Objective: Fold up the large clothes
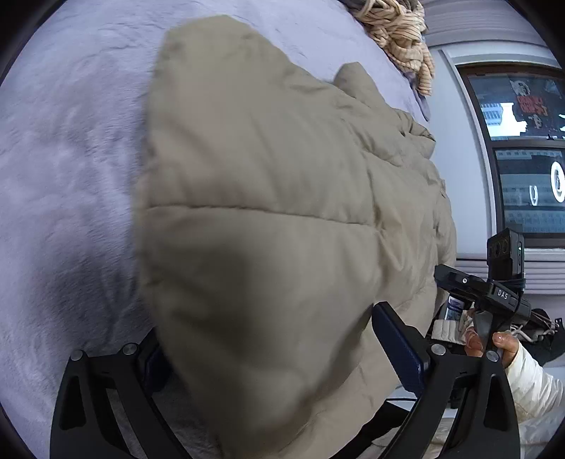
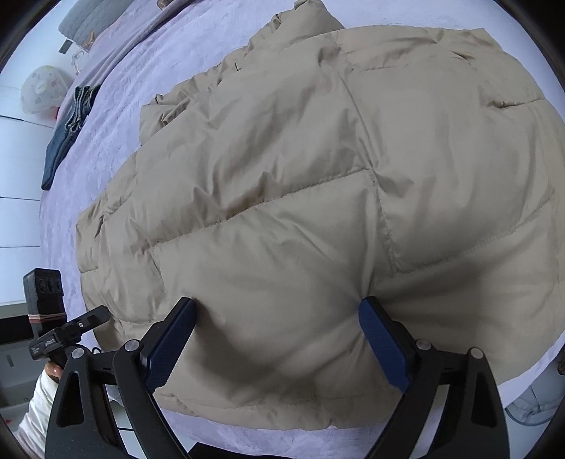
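A tan quilted puffer jacket (image 2: 300,183) lies spread on a lilac bed cover (image 2: 116,116). My right gripper (image 2: 279,332) straddles the jacket's near hem, its blue pads pressing into the padded fabric on both sides. In the left wrist view the same jacket (image 1: 268,197) hangs in a thick fold right in front of the camera. My left gripper (image 1: 279,339) holds that fold between its fingers; the left finger is mostly hidden behind the cloth. The right gripper's body (image 1: 491,293) shows at the right of that view.
Dark jeans (image 2: 67,127) lie at the bed's left edge, with a grey pillow (image 2: 95,17) at the far end. A striped beige garment (image 1: 402,39) is heaped at the bed's far edge. A window (image 1: 522,148) is to the right. The left gripper's body (image 2: 60,335) shows at lower left.
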